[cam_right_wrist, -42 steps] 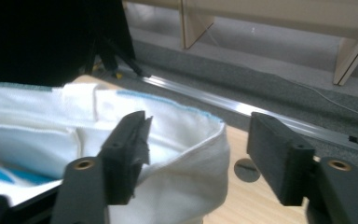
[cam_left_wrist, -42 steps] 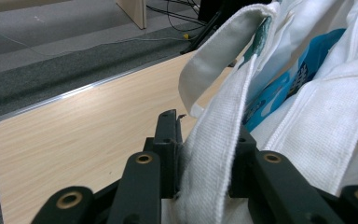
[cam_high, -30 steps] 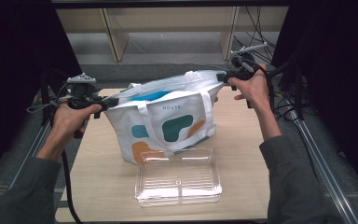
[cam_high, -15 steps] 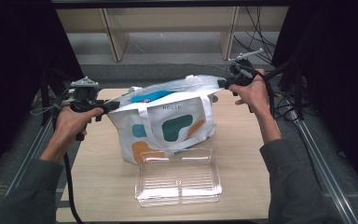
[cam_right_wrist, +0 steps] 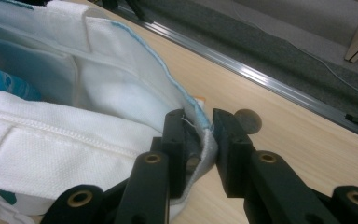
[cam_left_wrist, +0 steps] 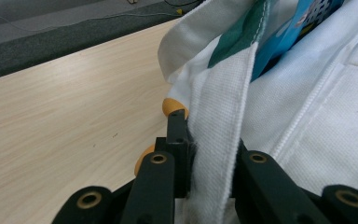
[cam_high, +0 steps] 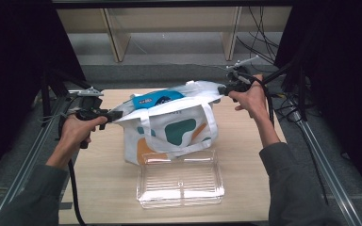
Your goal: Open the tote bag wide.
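Observation:
A white tote bag (cam_high: 179, 127) with teal and orange shapes stands on the wooden table (cam_high: 99, 183), its mouth stretched wide between my two grippers. A blue packet (cam_high: 158, 99) lies inside the bag's mouth. My left gripper (cam_high: 115, 114) is shut on the bag's left rim; in the left gripper view its jaws (cam_left_wrist: 209, 135) pinch the white webbing (cam_left_wrist: 219, 121). At the far right corner my right gripper (cam_high: 220, 88) holds the other rim. Its jaws (cam_right_wrist: 198, 126) have just been closing, with the bag's seamed edge (cam_right_wrist: 193, 119) between them.
A clear plastic lidded container (cam_high: 180, 179) lies on the table right in front of the bag. Shelf uprights (cam_high: 115, 35) stand behind the table. Cables (cam_high: 273, 52) hang at the back right, and metal rails (cam_high: 311, 141) run along both table sides.
Both hands have sunk a little, bringing the bag's stretched mouth down with them. The bag sags lower onto the table. The clear container has not moved.

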Demonstrator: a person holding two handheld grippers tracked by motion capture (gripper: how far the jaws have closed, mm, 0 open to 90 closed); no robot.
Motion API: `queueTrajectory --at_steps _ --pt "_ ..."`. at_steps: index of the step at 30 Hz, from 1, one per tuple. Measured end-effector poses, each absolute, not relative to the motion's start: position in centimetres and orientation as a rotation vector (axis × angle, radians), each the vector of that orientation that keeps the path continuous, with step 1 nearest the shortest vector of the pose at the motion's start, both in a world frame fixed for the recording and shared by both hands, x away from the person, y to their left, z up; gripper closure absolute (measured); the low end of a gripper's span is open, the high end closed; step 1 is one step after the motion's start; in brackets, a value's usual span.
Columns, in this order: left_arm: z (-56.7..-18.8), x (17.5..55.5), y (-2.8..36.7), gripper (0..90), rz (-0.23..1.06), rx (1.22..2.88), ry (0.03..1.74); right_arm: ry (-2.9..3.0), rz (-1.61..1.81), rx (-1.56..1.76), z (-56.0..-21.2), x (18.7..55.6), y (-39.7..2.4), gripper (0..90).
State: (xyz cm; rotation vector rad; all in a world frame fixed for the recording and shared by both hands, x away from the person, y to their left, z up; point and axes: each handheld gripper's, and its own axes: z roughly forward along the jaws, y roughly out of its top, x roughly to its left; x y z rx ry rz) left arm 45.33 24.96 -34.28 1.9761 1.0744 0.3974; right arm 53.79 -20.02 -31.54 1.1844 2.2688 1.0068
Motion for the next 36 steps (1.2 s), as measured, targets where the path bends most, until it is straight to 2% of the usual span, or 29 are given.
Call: queueTrajectory --at_steps 23,36 --pt "-36.4 45.8 24.8 80.5 0.38 2.01 1.085 2.321 0.953 1.232 -33.8 54.0 -20.0 76.7" --pt "-39.0 46.2 25.3 83.0 0.35 2.036 1.114 2.347 0.945 1.207 -35.4 54.1 -19.4 77.1"
